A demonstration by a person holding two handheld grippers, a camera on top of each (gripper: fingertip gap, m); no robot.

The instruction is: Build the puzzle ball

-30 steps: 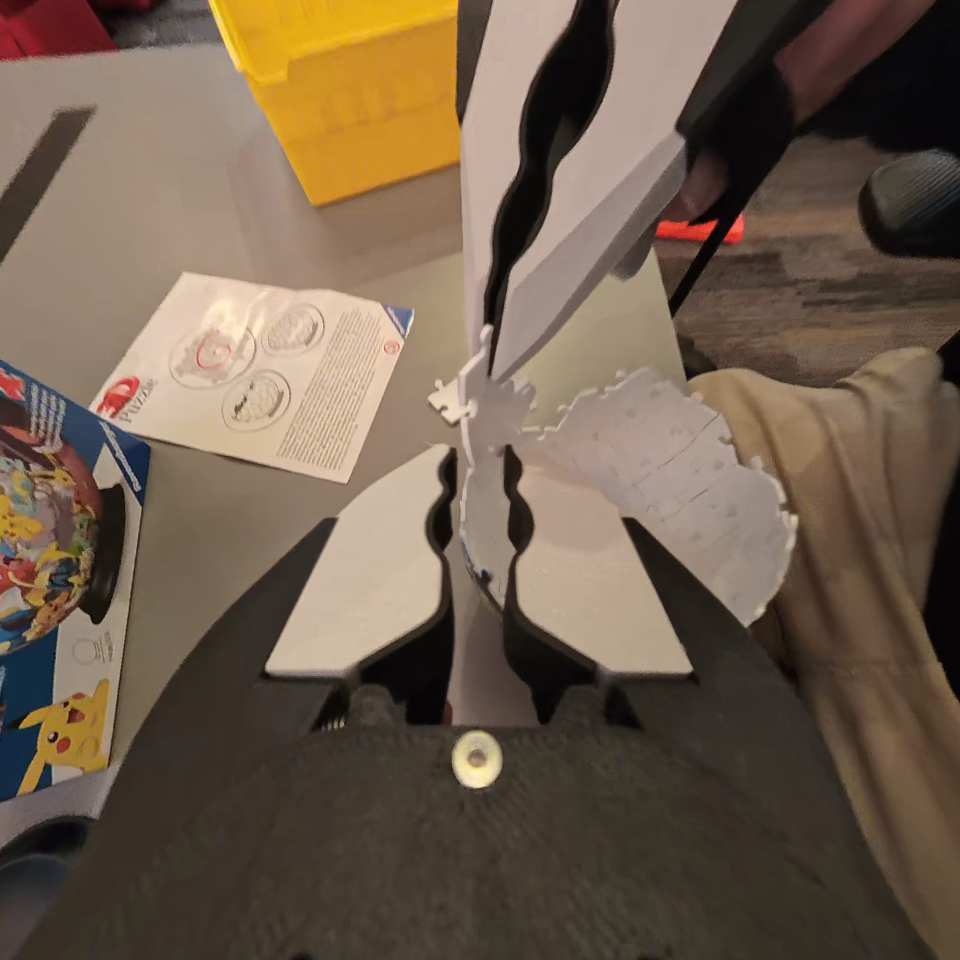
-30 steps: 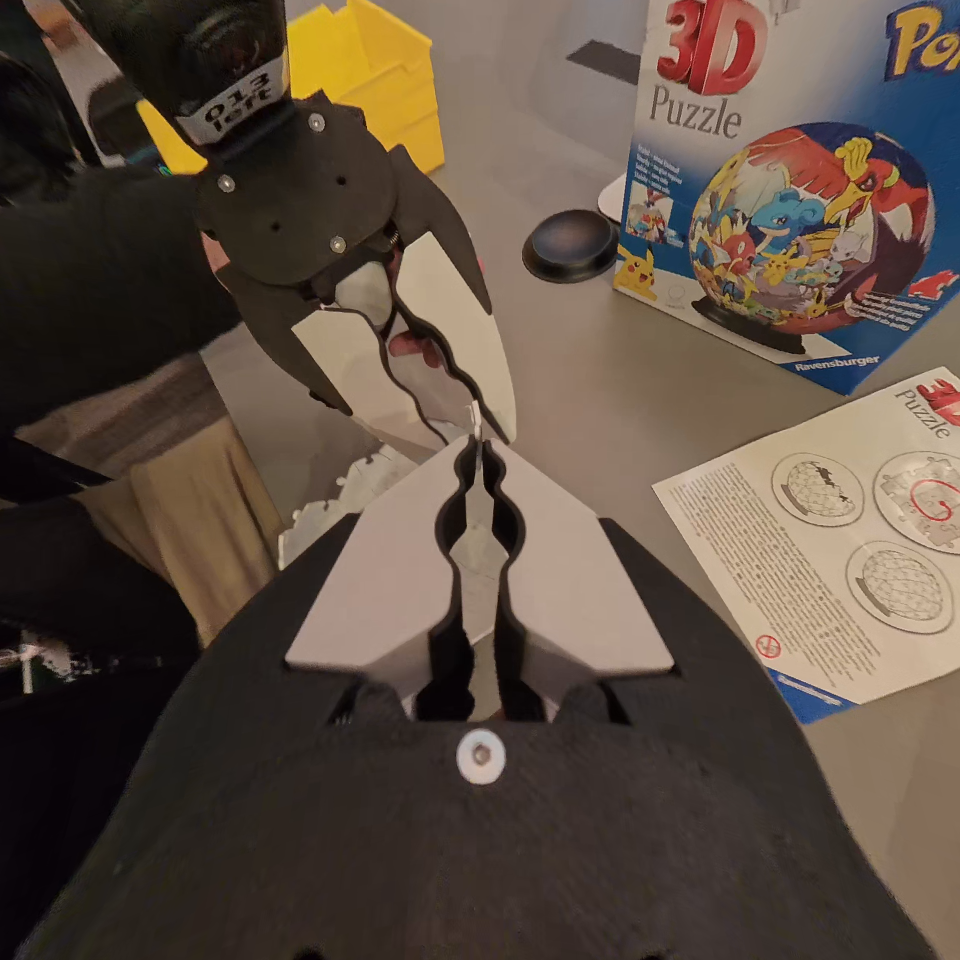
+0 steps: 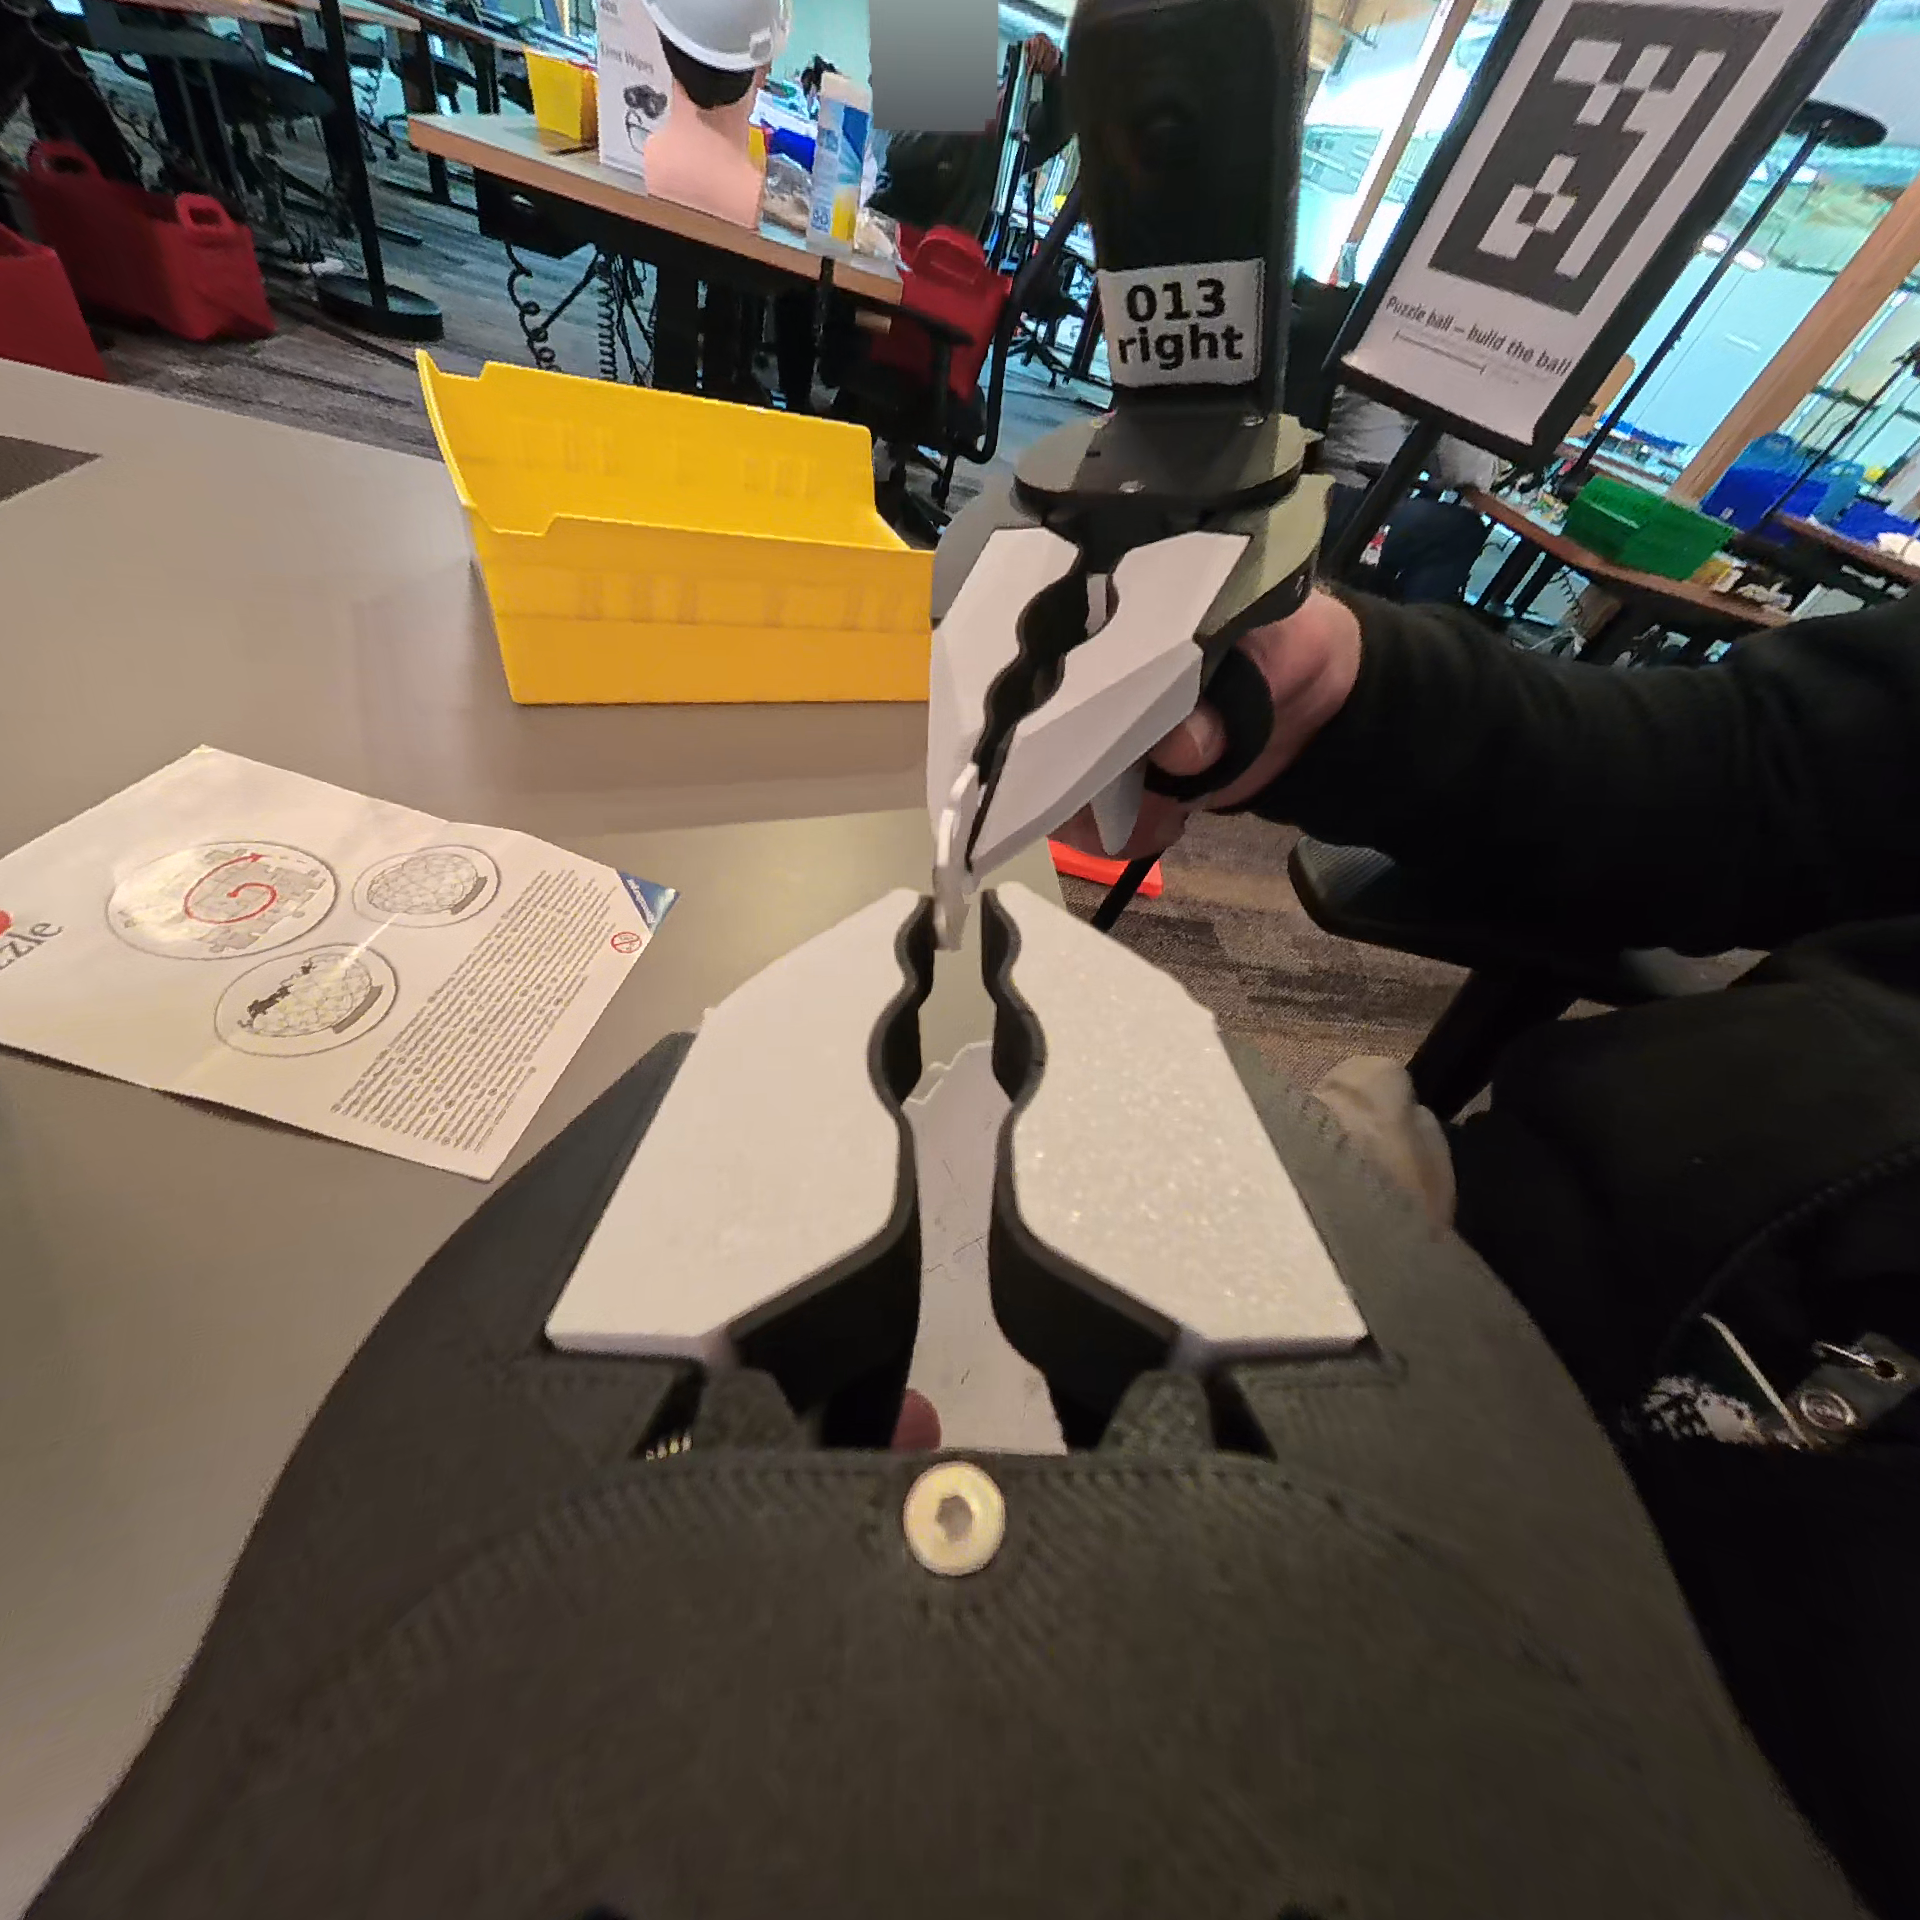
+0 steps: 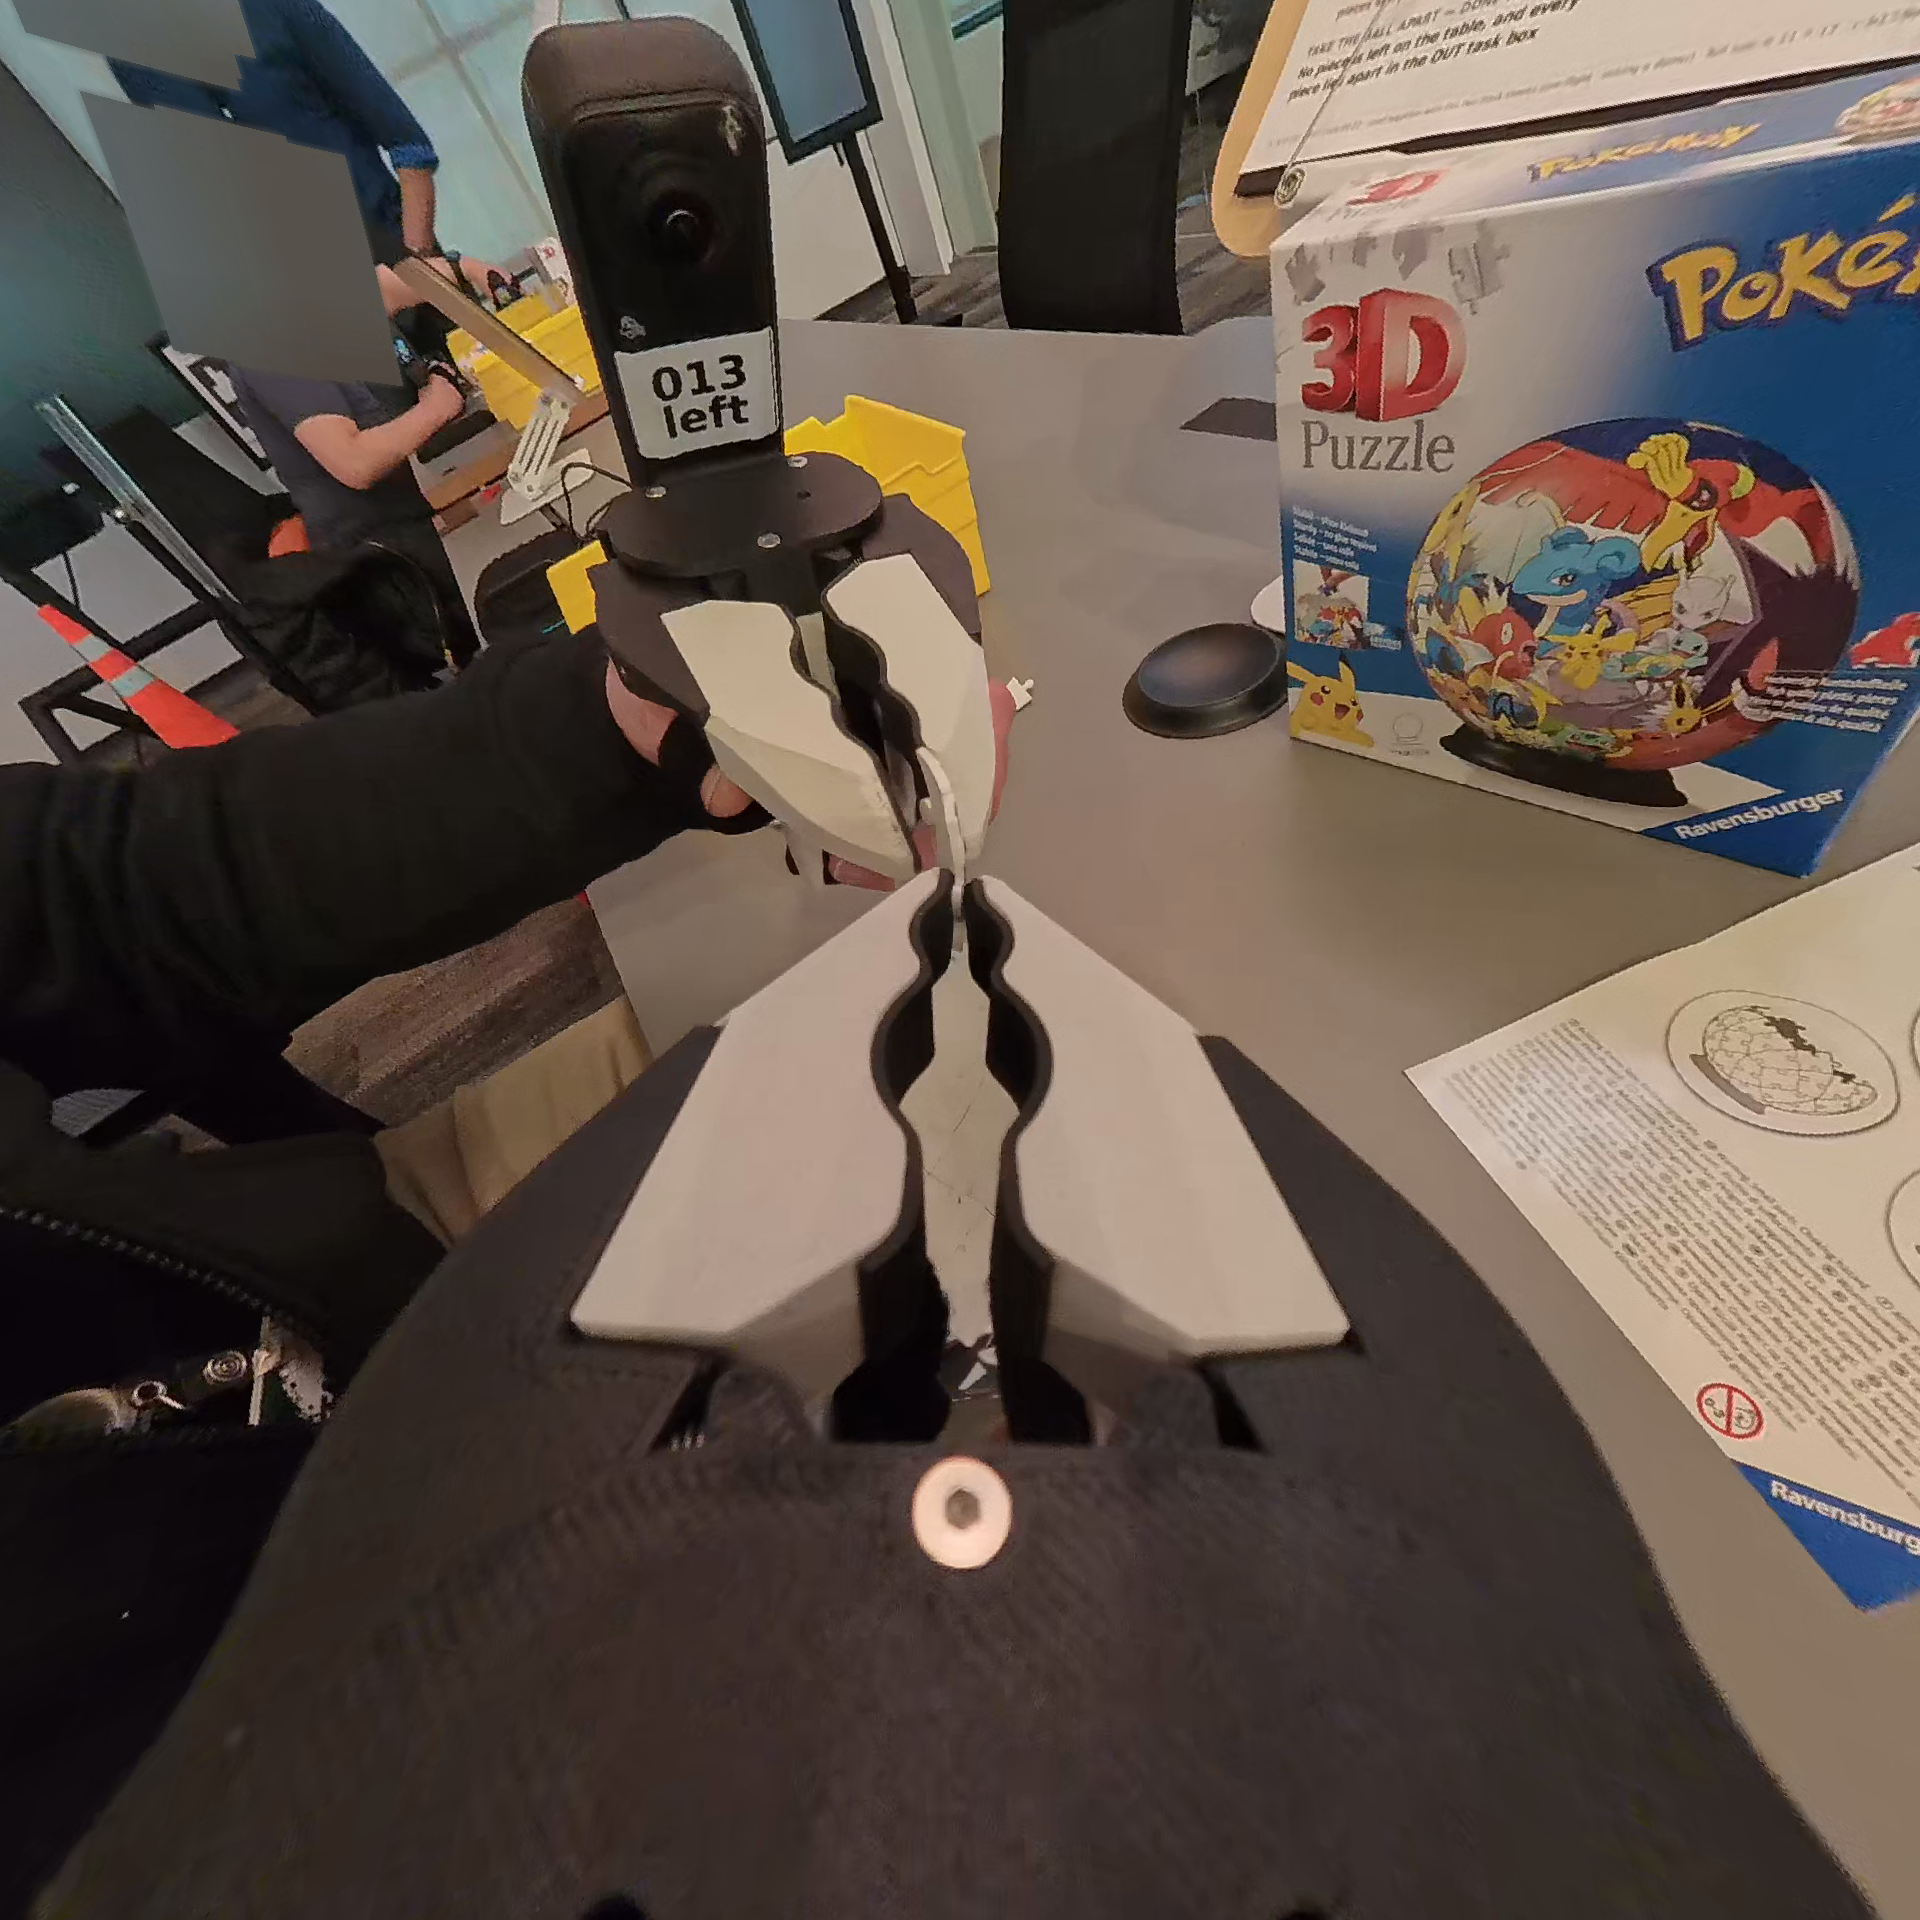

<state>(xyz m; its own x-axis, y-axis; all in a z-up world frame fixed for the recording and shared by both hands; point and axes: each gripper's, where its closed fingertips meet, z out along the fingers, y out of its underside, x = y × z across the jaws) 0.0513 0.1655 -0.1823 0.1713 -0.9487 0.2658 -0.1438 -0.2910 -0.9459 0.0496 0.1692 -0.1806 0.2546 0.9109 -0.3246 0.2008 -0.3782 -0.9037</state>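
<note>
My left gripper [image 3: 951, 906] is shut on the rim of the partly built white ball shell [image 3: 961, 1195]. Most of the shell is hidden below its fingers; a jigsaw-lined white surface shows through the gap. My right gripper [image 3: 961, 868] comes down from above, shut on a single white puzzle piece [image 3: 951, 831]. The piece's lower end reaches between the left fingertips. In the right wrist view my right gripper [image 4: 954, 896] meets the left gripper [image 4: 935, 844] tip to tip. A curved white piece edge [image 4: 943, 800] sits in the left jaws, and a white lined surface [image 4: 956, 1153] lies under the right fingers.
A yellow bin [image 3: 675, 582] stands at the back of the grey table [image 3: 260, 623]. An instruction sheet [image 3: 312, 956] lies to the left. The puzzle box [image 4: 1610, 468] and a black round stand [image 4: 1205, 675] are beyond. The table edge and the person's lap are close below. The grippers are tip to tip, or close to it.
Both grippers have tilted up toward level, so the room now shows. The shell that spread out to the right of the left fingers is now hidden under them. Both grips have held.
</note>
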